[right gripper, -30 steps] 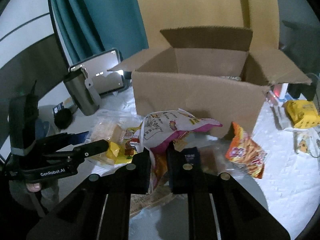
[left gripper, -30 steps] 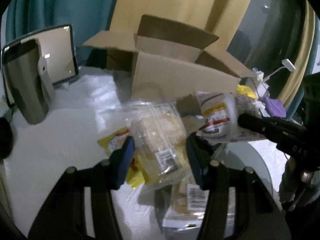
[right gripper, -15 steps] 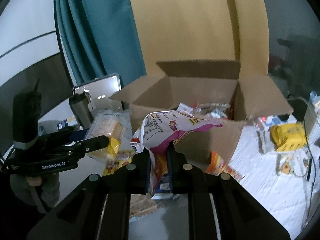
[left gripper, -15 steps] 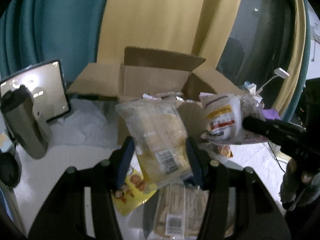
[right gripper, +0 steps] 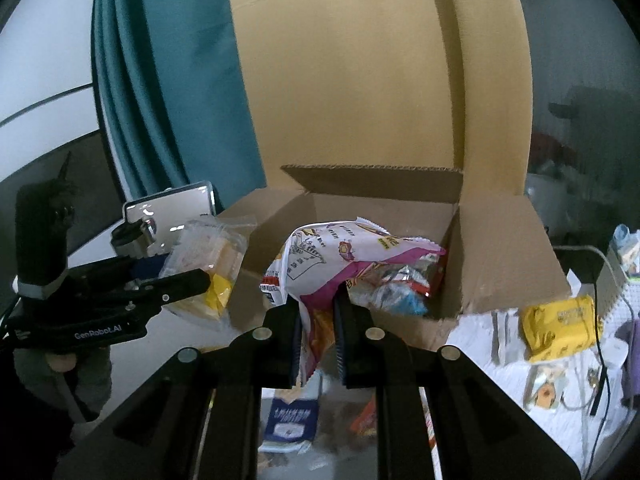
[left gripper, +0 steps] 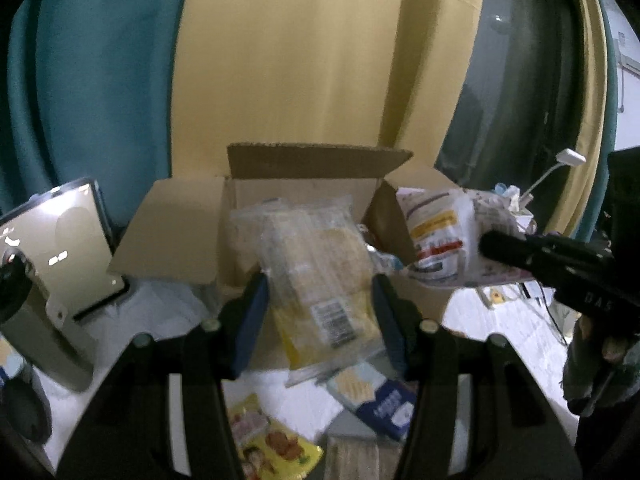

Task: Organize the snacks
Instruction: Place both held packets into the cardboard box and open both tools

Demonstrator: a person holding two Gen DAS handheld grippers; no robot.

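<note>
My left gripper (left gripper: 320,312) is shut on a clear pack of pale biscuits (left gripper: 316,276) with a barcode, held up in front of the open cardboard box (left gripper: 180,232). My right gripper (right gripper: 317,312) is shut on a white and pink snack bag (right gripper: 340,256), lifted level with the box's (right gripper: 504,264) near rim. Several snack packets (right gripper: 400,284) lie inside the box. In the left wrist view the white bag (left gripper: 444,236) hangs at the right beside the box. In the right wrist view the biscuit pack (right gripper: 208,264) shows at the left.
On the white tabletop below lie a yellow packet (left gripper: 272,444), a blue and white packet (left gripper: 380,400) and an orange packet (right gripper: 364,420). A tablet (left gripper: 64,236) and a metal flask (left gripper: 44,320) stand at the left. A yellow pouch (right gripper: 560,328) and cables lie right of the box.
Both grippers have risen with their packs, from table height to the level of the box's opening. The box's inside with its packets has come into view.
</note>
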